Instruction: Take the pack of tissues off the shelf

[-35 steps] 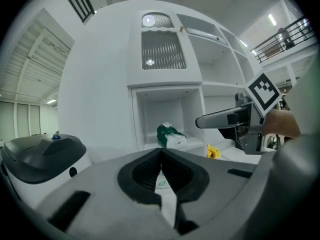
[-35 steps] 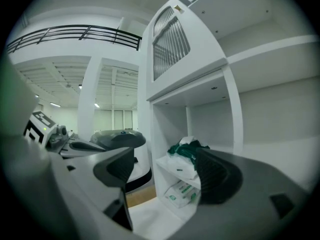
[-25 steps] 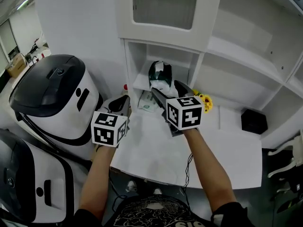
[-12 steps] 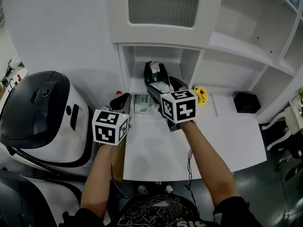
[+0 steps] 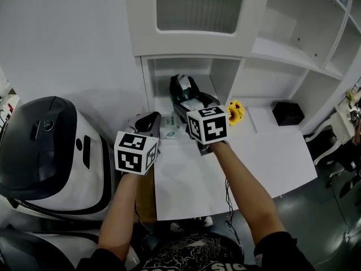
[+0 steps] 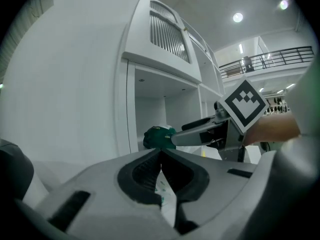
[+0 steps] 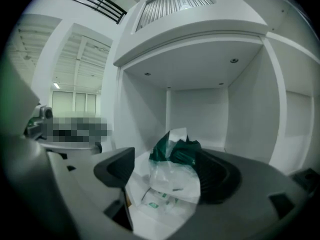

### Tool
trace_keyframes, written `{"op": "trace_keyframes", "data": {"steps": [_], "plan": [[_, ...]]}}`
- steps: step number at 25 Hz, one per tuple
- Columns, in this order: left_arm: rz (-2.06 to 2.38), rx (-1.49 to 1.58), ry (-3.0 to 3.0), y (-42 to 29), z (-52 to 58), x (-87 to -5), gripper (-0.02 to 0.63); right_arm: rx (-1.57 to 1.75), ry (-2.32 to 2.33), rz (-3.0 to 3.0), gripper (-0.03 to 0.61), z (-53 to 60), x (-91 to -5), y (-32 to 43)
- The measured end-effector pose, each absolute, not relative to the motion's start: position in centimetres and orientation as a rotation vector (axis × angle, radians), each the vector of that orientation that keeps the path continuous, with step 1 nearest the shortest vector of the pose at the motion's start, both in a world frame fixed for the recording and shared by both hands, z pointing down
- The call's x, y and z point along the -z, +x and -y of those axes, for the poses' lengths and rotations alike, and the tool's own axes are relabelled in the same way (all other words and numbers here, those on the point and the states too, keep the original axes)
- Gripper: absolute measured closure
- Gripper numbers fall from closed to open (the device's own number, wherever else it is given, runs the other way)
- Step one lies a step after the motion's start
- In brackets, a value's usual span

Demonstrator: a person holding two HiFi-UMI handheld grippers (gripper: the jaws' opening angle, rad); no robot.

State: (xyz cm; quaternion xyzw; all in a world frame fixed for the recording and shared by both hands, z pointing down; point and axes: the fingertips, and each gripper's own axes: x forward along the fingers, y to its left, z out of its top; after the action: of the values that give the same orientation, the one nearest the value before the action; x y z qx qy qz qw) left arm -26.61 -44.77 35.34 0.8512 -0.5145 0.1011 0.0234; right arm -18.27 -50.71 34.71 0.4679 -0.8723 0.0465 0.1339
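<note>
Pack of tissues (image 7: 172,176) between right gripper (image 7: 167,171) fingers (image 7: 222,179)

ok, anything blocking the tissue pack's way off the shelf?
Nothing visible. The pack of tissues is between the jaws of the right hand-held gripper at the shelf opening. The left hand-held gripper, shut, and a white packet on the desk sit to its left.

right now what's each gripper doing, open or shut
Left gripper: shut, jaws together at the tips, gripping nothing that I can make out.
Right gripper: shut on the pack of tissues.
</note>
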Motion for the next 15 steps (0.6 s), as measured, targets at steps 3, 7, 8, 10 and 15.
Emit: {"op": "trace_keyframes", "data": {"steps": [3, 7, 8, 10, 15], "plan": [[1.569, -0.311, 2.644, -26.9, 45.1, -35.6, 0.606, -0.119, 1.366, 2.499, 0.226, 51.2, -35.1, -18.5], [1.554, -0.311, 2.65, -27.4, 45.4, -35.7, 0.606, -0.1, 1.375, 2.46, 0.232, 51.7, -35.5, -18.8], [1.553, -0.312, 2.652, -27.5, 45.6, -35.7, 0.606, -0.099, 1.376, 2.452, 0.238, 51.8, -35.6, -18.9], [1.551, -0.316, 2.661, -27.6, 45.8, -35.7, 0.606, -0.103, 1.382, 2.438, 0.257, 52.1, -35.8, -19.0], [1.543, -0.315, 2.66, -28.1, 46.2, -35.9, 0.606, -0.137, 1.389, 2.414, 0.31, 52.4, -36.6, -18.9]]}}
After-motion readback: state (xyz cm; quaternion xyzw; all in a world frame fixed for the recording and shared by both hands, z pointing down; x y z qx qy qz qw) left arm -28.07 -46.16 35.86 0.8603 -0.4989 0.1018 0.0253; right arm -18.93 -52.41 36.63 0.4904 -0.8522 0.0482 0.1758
